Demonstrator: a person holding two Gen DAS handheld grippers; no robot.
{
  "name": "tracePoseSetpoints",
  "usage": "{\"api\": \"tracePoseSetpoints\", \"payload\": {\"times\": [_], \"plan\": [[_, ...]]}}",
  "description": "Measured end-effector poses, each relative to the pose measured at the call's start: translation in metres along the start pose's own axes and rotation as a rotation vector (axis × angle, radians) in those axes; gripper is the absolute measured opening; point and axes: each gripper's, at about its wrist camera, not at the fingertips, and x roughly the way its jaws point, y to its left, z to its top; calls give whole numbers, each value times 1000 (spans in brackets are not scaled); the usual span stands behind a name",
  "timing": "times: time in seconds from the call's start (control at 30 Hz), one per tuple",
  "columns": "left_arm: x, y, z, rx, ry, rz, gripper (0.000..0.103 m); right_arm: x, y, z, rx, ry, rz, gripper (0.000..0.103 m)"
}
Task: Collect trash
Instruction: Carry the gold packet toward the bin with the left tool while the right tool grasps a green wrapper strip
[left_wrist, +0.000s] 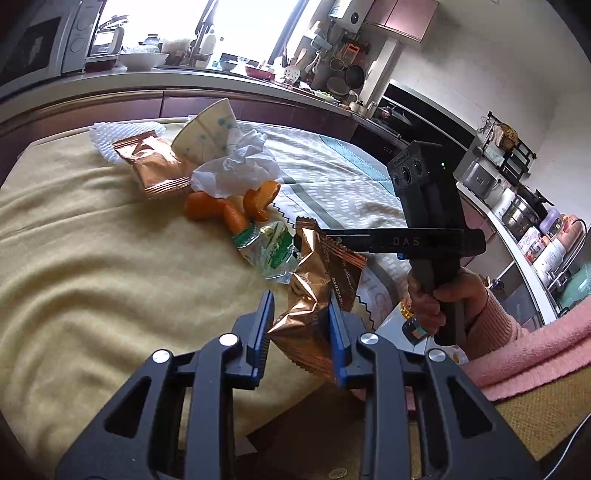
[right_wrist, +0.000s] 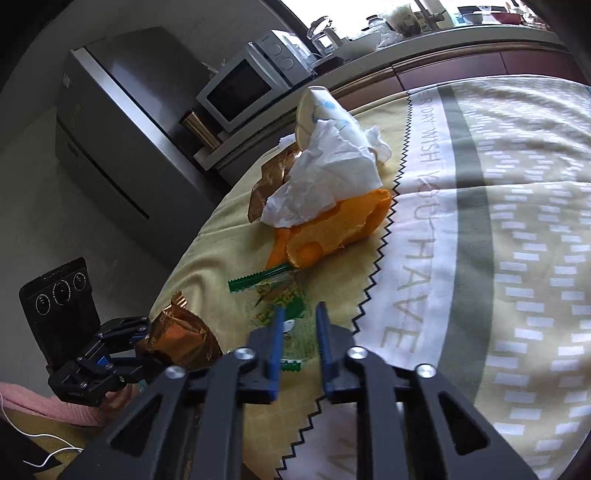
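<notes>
My left gripper (left_wrist: 300, 301) is shut on a crumpled copper snack wrapper (left_wrist: 314, 291) at the table's near edge. The right wrist view shows the same grip, left gripper (right_wrist: 147, 336) on the copper wrapper (right_wrist: 181, 332). My right gripper (right_wrist: 300, 312) has its jaws almost together over a green wrapper (right_wrist: 280, 299) lying on the cloth. Whether its pads touch that wrapper I cannot tell. From the left wrist view, the right gripper (left_wrist: 297, 240) points its tip at the green wrapper (left_wrist: 266, 247). Further back lie orange peels (left_wrist: 229, 206), a crumpled tissue (left_wrist: 236, 170), a tipped paper cup (left_wrist: 207, 133) and a second copper wrapper (left_wrist: 155, 166).
A yellow cloth (left_wrist: 92, 258) and a patterned cloth (right_wrist: 498, 258) cover the table. White foam netting (left_wrist: 110, 136) lies at the far left. A hand in a pink sleeve (left_wrist: 436, 295) holds the right gripper. A microwave (right_wrist: 236, 88) and a fridge (right_wrist: 110, 129) stand beyond the table's edge.
</notes>
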Motion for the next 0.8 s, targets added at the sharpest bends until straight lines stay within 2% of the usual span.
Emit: {"api": "tracePoseSetpoints", "payload": {"times": [0.33, 0.63, 0.77, 0.8], "plan": [[-47, 36, -8, -81, -86, 85, 28, -6, 28, 0, -50, -25, 65, 1], [-98, 68, -9, -148, -193, 233, 28, -3, 71, 16, -156, -55, 121, 1], [-114, 85, -13, -193, -223, 284, 28, 2, 78, 24, -177, -42, 71, 5], [-118, 87, -15, -199, -231, 292, 28, 2, 76, 21, -174, -34, 43, 11]]}}
